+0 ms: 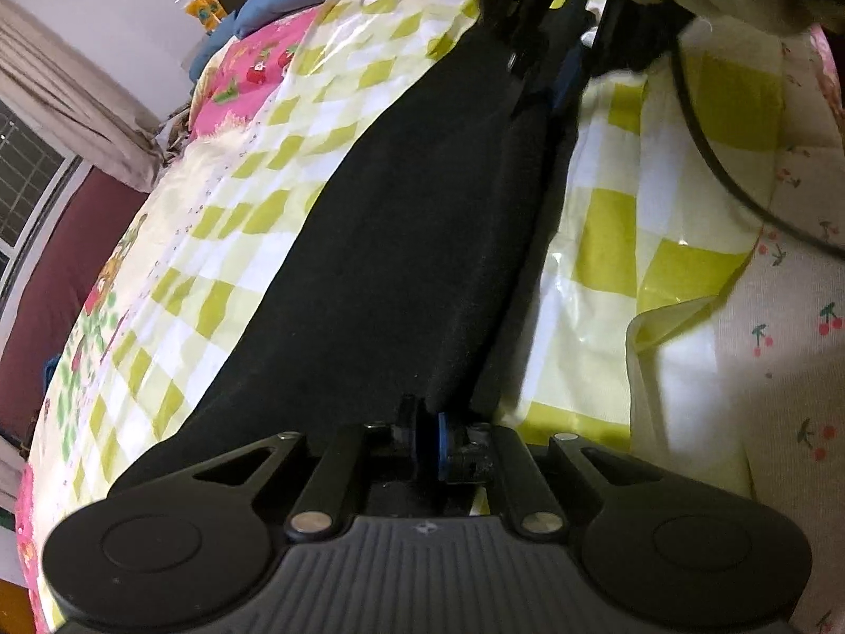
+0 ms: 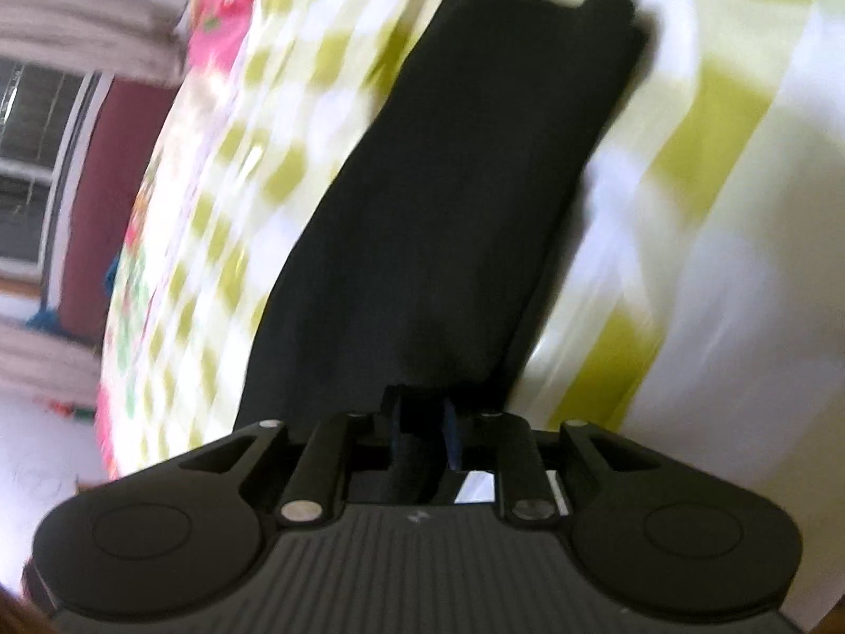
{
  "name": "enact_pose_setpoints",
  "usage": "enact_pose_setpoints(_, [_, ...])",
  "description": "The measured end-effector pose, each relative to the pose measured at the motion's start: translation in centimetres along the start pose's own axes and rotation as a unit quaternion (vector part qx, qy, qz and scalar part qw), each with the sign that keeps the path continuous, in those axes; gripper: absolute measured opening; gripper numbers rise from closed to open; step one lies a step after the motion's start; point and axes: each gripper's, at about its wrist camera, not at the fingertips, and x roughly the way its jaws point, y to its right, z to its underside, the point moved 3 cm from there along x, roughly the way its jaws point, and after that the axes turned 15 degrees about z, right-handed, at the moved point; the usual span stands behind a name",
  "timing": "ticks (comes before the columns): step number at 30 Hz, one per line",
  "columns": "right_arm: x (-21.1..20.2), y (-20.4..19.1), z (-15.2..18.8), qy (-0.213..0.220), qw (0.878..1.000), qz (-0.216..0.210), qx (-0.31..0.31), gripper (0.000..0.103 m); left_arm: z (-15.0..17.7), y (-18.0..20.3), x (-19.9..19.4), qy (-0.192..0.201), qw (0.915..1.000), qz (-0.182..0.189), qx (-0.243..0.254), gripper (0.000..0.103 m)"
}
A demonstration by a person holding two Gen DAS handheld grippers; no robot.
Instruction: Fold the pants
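Observation:
The black pants [image 1: 412,243] lie stretched as a long folded strip across a yellow-green and white checked plastic sheet [image 1: 623,222]. My left gripper [image 1: 429,436] is shut on the near end of the pants. At the far end of the strip in the left wrist view, my right gripper [image 1: 549,68] also pinches the cloth. In the right wrist view my right gripper [image 2: 422,430] is shut on the near end of the pants [image 2: 454,185], which run away toward the top; that view is blurred by motion.
The sheet covers a bed with pink floral bedding [image 1: 253,68] and a blue pillow [image 1: 285,0] at the far left. A cherry-print cloth [image 1: 781,370] lies at the right. A window and curtain [image 1: 68,105] stand left. A black cable [image 1: 713,148] hangs across the right.

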Motion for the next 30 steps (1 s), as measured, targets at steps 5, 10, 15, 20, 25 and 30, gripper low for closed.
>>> enact_pose_setpoints(5, [0.4,1.7,-3.6,0.035,0.998,0.020,0.057,0.018,0.3,0.3,0.3,-0.003,0.9998,-0.003,0.017,0.023])
enact_pose_setpoints(10, [-0.9,2.1,-4.8,0.074,0.996,0.027,0.043,0.018,-0.1,0.1,-0.2,-0.006,0.9999,-0.003,0.007,0.028])
enact_pose_setpoints(15, [-0.4,2.8,-5.5,0.059,0.998,0.027,0.026,0.018,-0.7,-1.5,-1.2,0.000,0.9996,-0.004,-0.026,0.035])
enact_pose_setpoints(20, [-2.0,4.3,-5.6,0.052,0.998,0.021,0.040,0.017,-0.3,-2.0,-1.7,-0.004,0.9994,-0.007,-0.032,0.039])
enact_pose_setpoints(25, [-6.4,1.1,-4.9,0.119,0.988,0.088,-0.049,0.021,1.2,-3.5,-4.3,-0.016,0.9980,-0.016,-0.059,0.043])
enact_pose_setpoints(30, [-4.8,-11.8,1.5,0.039,0.960,-0.034,-0.276,0.026,5.6,-7.7,-7.6,-0.015,0.9882,-0.083,-0.129,0.047])
